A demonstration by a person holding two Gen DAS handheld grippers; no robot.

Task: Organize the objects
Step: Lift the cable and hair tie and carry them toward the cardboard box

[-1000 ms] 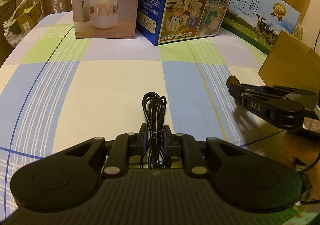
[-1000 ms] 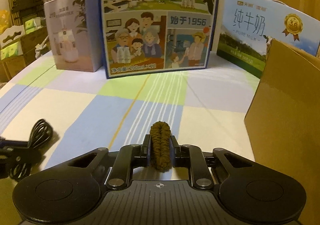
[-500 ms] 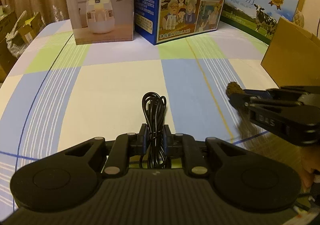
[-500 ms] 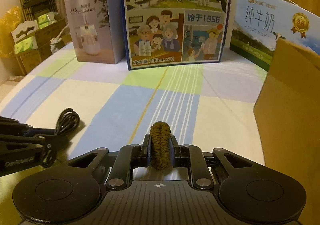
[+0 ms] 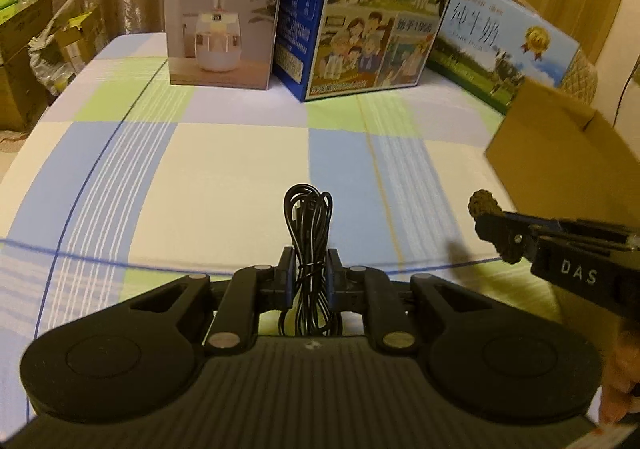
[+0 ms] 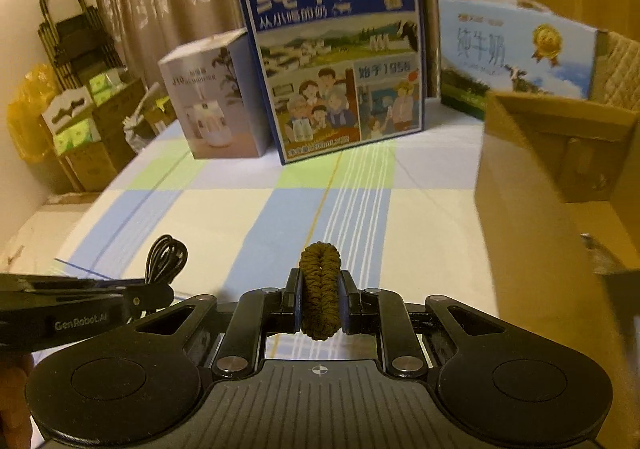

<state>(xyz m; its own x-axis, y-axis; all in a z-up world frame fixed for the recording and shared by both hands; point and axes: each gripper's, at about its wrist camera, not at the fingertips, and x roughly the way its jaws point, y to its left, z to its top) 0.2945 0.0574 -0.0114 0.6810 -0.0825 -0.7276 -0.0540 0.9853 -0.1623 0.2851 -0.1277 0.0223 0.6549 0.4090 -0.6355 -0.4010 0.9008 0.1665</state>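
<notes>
The cardboard box (image 6: 560, 153) to the right of the right tongs (image 6: 320, 299) is cut off by the frame edge, and what lies inside it is too blurred to make out. The right tongs are clamped on a brown braided hair tie (image 6: 320, 289), held upright between the pads. The left tongs (image 5: 308, 275) grip a coiled black cable (image 5: 308, 225), its loops sticking up ahead of the tips, above the checked surface (image 5: 224, 153).

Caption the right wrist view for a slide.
Right hand-held gripper shut on brown braided hair tie, open cardboard box at right.
</notes>
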